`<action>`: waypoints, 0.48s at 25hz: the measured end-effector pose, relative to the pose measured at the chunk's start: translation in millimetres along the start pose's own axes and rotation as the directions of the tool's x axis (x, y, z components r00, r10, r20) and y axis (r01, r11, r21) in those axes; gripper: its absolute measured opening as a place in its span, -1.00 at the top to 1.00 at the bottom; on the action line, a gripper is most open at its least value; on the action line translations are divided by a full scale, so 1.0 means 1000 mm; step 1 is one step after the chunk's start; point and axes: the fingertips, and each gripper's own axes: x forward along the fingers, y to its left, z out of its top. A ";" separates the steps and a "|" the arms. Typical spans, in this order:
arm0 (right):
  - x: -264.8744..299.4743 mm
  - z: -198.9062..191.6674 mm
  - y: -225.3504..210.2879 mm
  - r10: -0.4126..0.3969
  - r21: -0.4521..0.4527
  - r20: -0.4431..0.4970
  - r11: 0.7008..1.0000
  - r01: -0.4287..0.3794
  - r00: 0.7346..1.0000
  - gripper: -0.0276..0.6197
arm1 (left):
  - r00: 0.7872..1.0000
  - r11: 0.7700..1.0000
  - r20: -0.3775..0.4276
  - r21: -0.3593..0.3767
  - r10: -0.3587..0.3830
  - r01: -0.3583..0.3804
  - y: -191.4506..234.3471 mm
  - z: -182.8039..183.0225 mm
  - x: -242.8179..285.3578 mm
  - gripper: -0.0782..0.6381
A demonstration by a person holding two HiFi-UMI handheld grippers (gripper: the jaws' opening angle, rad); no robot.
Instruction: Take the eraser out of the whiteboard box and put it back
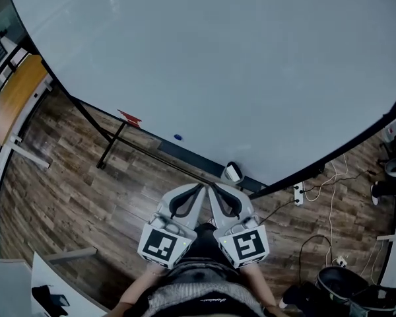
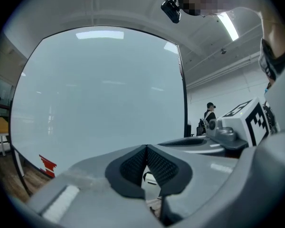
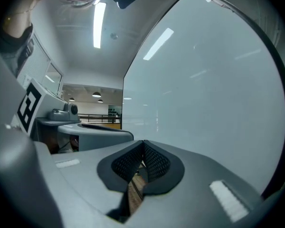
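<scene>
A big whiteboard [image 1: 237, 65] fills the head view. At its lower edge sits a small white-rimmed box [image 1: 233, 172]; I cannot make out an eraser in it. My left gripper [image 1: 202, 186] and right gripper [image 1: 214, 186] are side by side just short of the box, both shut and empty. In the left gripper view the left gripper [image 2: 146, 149] has its pads meeting at the tips, the white box [image 2: 151, 180] shows through the gap below them, and the right gripper [image 2: 204, 144] lies alongside. In the right gripper view the right gripper [image 3: 143, 144] is shut too, next to the whiteboard [image 3: 209, 94].
A red mark [image 1: 129, 117] and a blue dot [image 1: 177, 137] sit low on the board. The stand's black legs [image 1: 111, 145] cross the wooden floor. A power strip [image 1: 297, 193] with cables lies to the right, dark chairs [image 1: 346, 286] at lower right. A person [image 2: 209, 113] stands far off.
</scene>
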 end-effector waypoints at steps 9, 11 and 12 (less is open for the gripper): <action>0.010 0.005 -0.057 -0.032 0.010 -0.006 0.999 0.032 0.999 0.91 | 0.999 0.999 -0.027 0.021 -0.043 0.043 -0.005 0.007 0.059 0.78; 0.011 0.005 -0.066 -0.029 0.008 -0.001 1.000 0.029 1.000 0.91 | 0.999 0.999 -0.034 0.022 -0.040 0.041 -0.005 0.007 0.068 0.78; 0.011 0.004 -0.070 -0.026 0.010 -0.006 1.000 0.026 1.000 0.91 | 0.998 0.999 -0.037 0.023 -0.041 0.042 -0.005 0.007 0.073 0.78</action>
